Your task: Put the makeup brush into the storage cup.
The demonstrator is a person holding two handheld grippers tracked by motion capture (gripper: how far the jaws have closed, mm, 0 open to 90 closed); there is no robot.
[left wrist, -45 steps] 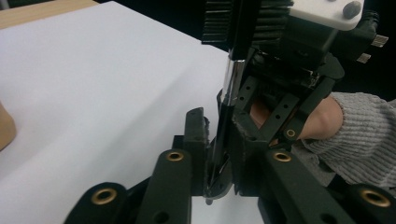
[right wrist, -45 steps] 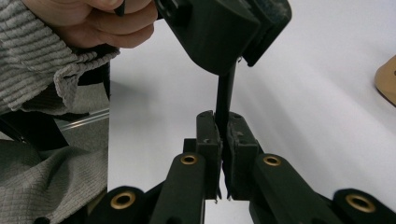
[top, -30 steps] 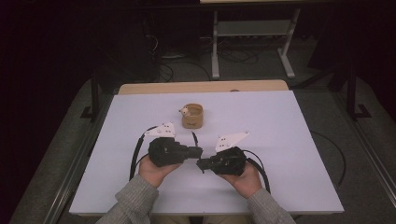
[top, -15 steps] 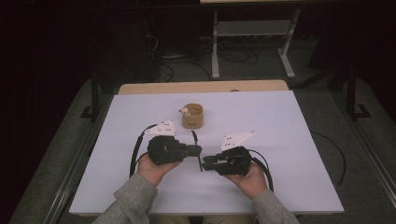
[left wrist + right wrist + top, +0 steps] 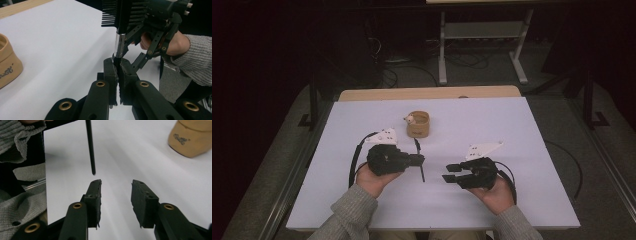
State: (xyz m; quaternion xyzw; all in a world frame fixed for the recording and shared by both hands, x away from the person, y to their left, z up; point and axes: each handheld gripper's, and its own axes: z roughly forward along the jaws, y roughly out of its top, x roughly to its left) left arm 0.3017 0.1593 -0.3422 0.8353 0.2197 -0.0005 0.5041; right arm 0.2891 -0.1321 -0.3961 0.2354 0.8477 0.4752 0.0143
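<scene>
1. One white table point(image 5: 512, 150) fills the middle of the high view; its surface is smooth and flat, and a strip of pale wood shows at the far edge. Around it I see a dark room with grey floor, loose cables and a metal stand behind.
2. My left gripper point(image 5: 419, 160) is pressed closed on a thin black brush point(image 5: 420, 162). In the left gripper view the pads clamp just under its shiny metal collar point(image 5: 119, 45), and comb-like black teeth stand above.
3. The brush handle is a slim straight stick, and in the high view it crosses the jaws, with one end toward me.
4. My right gripper point(image 5: 451, 174) has just been opening. Its rough black pads point(image 5: 143, 200) stand apart with nothing between them, and the handle tip is just beyond them.
5. A small tan cup point(image 5: 418, 124), round and matte, stands farther back on the table.
</scene>
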